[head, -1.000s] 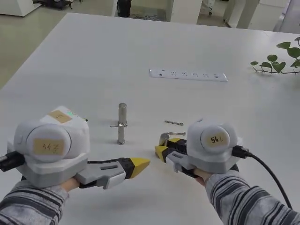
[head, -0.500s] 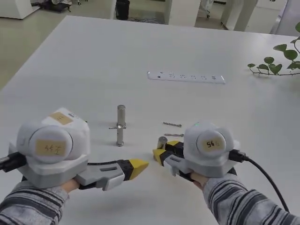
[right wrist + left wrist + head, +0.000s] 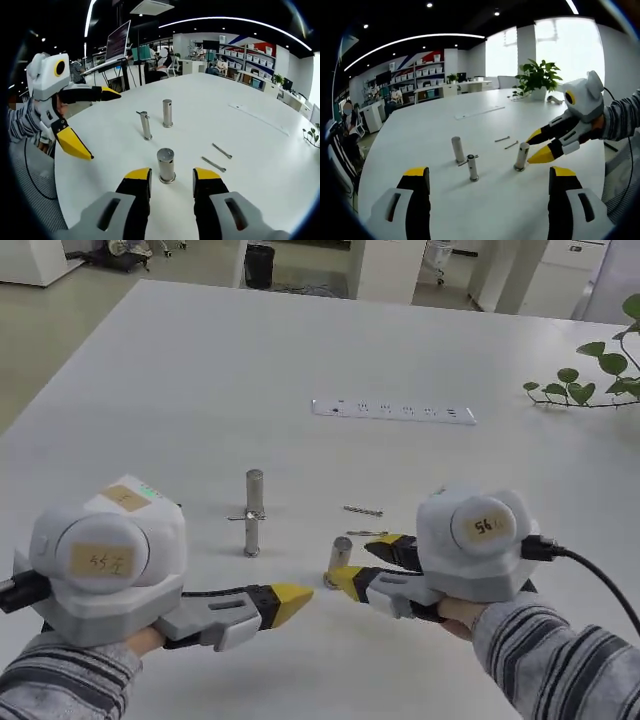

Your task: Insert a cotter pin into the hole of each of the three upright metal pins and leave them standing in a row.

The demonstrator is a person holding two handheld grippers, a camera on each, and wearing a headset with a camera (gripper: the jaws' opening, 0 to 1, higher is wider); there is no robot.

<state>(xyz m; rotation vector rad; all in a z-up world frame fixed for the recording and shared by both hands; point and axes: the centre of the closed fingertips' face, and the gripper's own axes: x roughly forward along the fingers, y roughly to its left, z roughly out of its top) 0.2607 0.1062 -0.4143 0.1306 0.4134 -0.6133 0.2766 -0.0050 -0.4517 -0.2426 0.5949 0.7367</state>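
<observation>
Three metal pins stand on the white table. The far pin is bare, and the one in front of it carries a cotter pin through its hole. The third pin stands upright just ahead of my right gripper, whose open jaws flank its base without touching it. Two loose cotter pins lie beyond that gripper. My left gripper is open and empty, pointing right, near the front edge.
A white power strip lies across the table farther back. Plant leaves reach in at the far right. A black cable trails from the right gripper. Offices with shelves and seated people lie beyond the table.
My right gripper's jaws have spread and it has drawn back to the right, leaving the third pin standing free. The left gripper has hardly moved.
</observation>
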